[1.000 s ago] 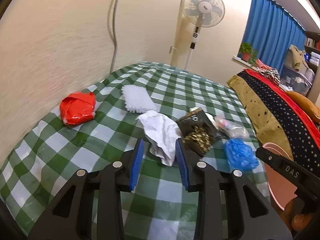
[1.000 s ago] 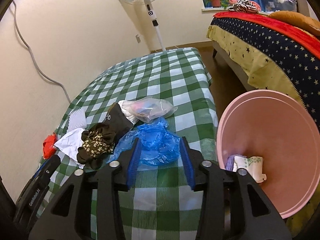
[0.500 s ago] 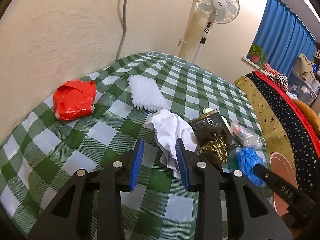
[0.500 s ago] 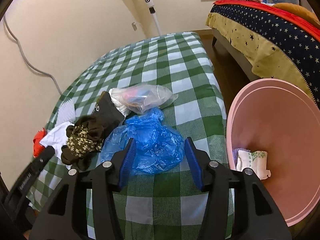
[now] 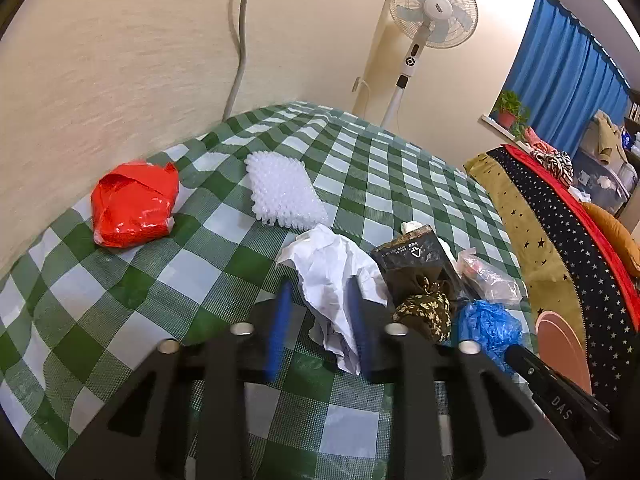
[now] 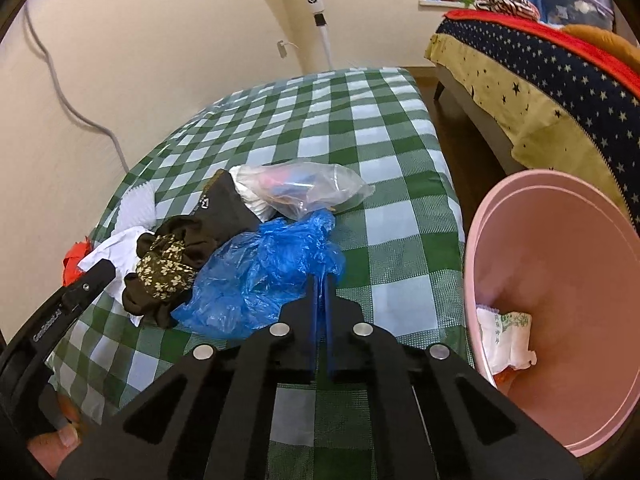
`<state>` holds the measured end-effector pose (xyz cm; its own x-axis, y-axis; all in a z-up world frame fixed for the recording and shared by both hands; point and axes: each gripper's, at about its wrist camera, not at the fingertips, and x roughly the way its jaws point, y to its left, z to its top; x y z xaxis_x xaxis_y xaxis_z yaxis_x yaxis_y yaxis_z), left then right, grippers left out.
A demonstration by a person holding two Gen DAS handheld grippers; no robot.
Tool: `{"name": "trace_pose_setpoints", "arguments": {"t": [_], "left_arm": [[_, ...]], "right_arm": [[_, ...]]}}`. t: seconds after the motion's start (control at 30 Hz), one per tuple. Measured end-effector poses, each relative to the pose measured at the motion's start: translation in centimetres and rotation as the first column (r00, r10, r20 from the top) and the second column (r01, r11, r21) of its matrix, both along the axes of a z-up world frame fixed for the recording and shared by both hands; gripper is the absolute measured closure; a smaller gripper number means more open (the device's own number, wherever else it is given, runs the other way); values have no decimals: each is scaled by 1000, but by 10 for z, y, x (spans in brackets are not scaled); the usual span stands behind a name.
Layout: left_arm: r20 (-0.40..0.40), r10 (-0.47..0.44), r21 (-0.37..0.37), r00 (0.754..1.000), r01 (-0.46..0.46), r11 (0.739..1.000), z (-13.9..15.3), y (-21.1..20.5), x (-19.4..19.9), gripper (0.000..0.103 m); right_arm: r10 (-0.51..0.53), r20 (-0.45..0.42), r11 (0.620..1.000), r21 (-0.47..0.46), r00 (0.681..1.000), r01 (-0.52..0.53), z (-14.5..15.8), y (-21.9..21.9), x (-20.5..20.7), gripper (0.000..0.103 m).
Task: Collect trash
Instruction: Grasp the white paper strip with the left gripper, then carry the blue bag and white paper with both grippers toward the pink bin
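Right tongs point(image 6: 320, 280) are pinched nearly closed on the near edge of the blue plastic bag point(image 6: 264, 276), so that grab looks made; the bag lies on the checked tablecloth point(image 6: 384, 132), not yet lifted. Left tongs point(image 5: 320, 308) are open, jaws straddling the lower part of the crumpled white paper point(image 5: 336, 276), with the right jaw against it and no squeeze yet. Step in hand, as I read it: both sides picking up trash, right one ahead. Next move for the right: lift and swing right to the pink bin point(image 6: 560, 208), which sits just off the table's right edge and already holds a white wrapper point(image 6: 506, 332). Short path, nothing in the way, but the bag is floppy and gripped by a corner, so lift high enough that the trailing part clears the bin rim. Left needs to close on the paper before lifting. Crowding: the dark floral cloth point(image 6: 164, 268) and black pouch point(image 6: 224, 208) touch the bag on its left, the clear bag point(image 6: 300, 188) touches its far end, so a drag could pull neighbours along. More room on the left side: the red bag point(image 5: 132, 204) and white bubble wrap point(image 5: 286, 196) sit well apart near the wall. The near table edge is close under both tools.
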<state>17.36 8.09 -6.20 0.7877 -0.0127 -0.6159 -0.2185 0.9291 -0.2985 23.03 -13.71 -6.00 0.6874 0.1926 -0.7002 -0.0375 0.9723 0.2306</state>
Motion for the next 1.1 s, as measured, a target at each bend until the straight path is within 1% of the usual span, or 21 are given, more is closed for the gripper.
{"name": "trace_pose_setpoints", "arguments": {"t": [0.03,0.1,0.13,0.17,0.27,0.5,0.6,0.77,0.93,1.1], "left_arm": [[0,3,-3,1000,-3,1000,0,1,0,82],[2,7,-4,1000,-7,1000,0,1,0,93],[3,7,-3,1000,-7,1000,0,1,-1,94],[3,7,-1,1000,-7,1000,0,1,-1,97],[8,1,20,1000,-1,1000,3,-1,-2,101],[43,-6,54,999,4,999,20,0,-15,102],[64,-14,81,998,9,997,29,-2,-26,102],[86,-31,102,996,22,995,40,-5,-41,102],[119,-60,124,991,45,991,54,-12,-57,102],[138,-105,154,985,83,985,62,-27,-68,102]], "right_arm": [[4,6,1000,-3,1000,-4,2,1,-1,101],[8,13,1000,-2,1000,-8,4,3,-4,101],[9,16,1000,-3,1000,-9,5,3,-5,101],[12,20,1000,-4,1000,-12,6,3,-6,101],[18,44,1000,-8,999,-18,13,5,-12,101],[21,94,1000,-14,995,-20,30,5,-28,101],[20,120,999,-31,993,-16,39,5,-37,101],[17,156,998,-58,988,-8,53,3,-53,101],[2,182,997,-77,983,12,63,-3,-68,101],[-15,202,996,-88,979,33,71,-10,-81,101]]}}
